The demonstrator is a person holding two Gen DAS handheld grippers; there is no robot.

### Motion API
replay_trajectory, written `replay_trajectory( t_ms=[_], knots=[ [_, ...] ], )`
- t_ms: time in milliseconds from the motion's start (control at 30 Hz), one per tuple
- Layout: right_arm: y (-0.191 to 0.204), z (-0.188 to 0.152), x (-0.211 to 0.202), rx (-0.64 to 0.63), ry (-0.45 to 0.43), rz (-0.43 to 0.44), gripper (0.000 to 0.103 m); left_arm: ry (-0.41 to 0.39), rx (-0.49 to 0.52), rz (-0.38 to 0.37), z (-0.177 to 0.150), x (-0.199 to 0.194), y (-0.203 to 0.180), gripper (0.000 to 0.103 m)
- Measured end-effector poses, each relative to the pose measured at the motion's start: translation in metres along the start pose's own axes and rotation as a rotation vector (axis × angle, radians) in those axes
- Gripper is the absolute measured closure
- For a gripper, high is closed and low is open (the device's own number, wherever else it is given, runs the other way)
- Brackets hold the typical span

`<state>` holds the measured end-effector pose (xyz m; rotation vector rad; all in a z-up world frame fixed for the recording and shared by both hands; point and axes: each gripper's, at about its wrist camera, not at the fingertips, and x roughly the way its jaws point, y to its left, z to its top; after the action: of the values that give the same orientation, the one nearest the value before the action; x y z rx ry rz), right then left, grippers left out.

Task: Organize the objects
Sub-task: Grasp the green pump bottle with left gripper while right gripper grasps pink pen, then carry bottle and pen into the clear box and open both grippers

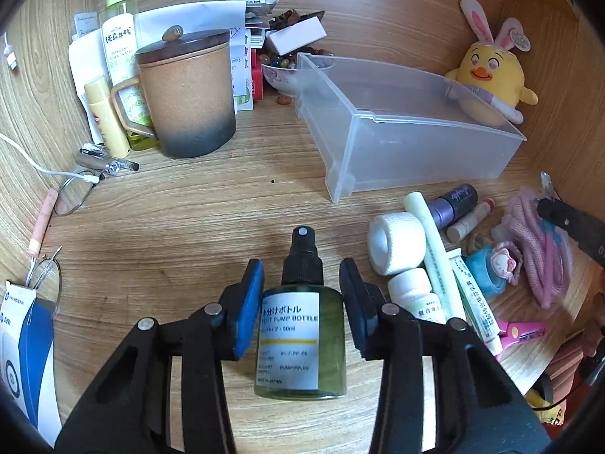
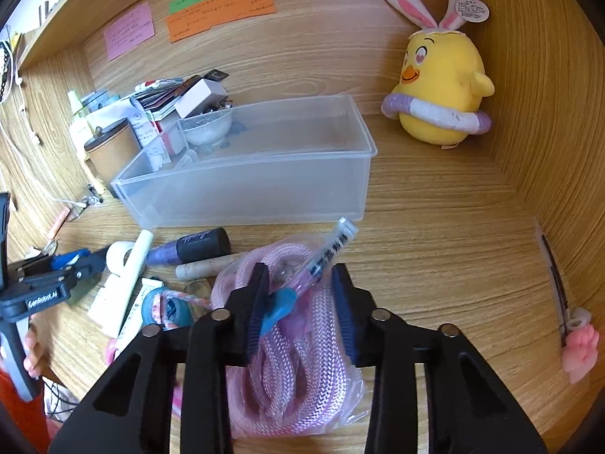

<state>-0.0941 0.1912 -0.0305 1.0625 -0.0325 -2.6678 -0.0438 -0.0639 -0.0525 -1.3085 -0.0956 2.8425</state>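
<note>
Left gripper (image 1: 301, 304) jaws clamp the green pump bottle (image 1: 301, 335) lying between them on the desk (image 1: 170, 227); right gripper (image 2: 298, 302) jaws pinch the bagged pink rope (image 2: 291, 370); lift both squarely toward the clear bin (image 2: 242, 185) ahead.

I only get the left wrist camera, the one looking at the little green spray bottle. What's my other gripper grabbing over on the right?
Observer: The right gripper has its jaws closed on a pink braided rope in a clear plastic bag.
Operator: Is there anything else with the rope?
Observer: Yes, a clear syringe with a blue plunger lies slanted across the bag, its blue end between the jaws. I cannot tell if it is inside the bag.
Operator: What's past the rope, by the wall?
Observer: A pink paw-shaped charm sits low against the wooden side wall.
</note>
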Motion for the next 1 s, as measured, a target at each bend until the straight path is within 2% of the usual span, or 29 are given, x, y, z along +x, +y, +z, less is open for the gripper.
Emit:
replay_trajectory(
  t_ms=[133, 300, 667, 1000],
  knots=[
    [-0.001, 0.002, 0.0, -0.015, -0.014, -0.014, 0.081, -0.019, -0.014, -0.005, -0.003, -0.007, -0.002, 0.062],
    [-0.002, 0.005, 0.003, -0.025, -0.027, -0.024, 0.091, -0.074, -0.044, -0.016, 0.001, -0.024, -0.003, 0.062],
    [-0.003, 0.017, -0.013, -0.028, -0.087, 0.004, 0.092, -0.193, -0.034, -0.054, 0.033, -0.055, -0.017, 0.062],
    [0.001, 0.061, -0.032, -0.065, -0.208, 0.027, 0.092, -0.25, 0.023, -0.059, 0.078, -0.055, -0.042, 0.062]
  ],
)
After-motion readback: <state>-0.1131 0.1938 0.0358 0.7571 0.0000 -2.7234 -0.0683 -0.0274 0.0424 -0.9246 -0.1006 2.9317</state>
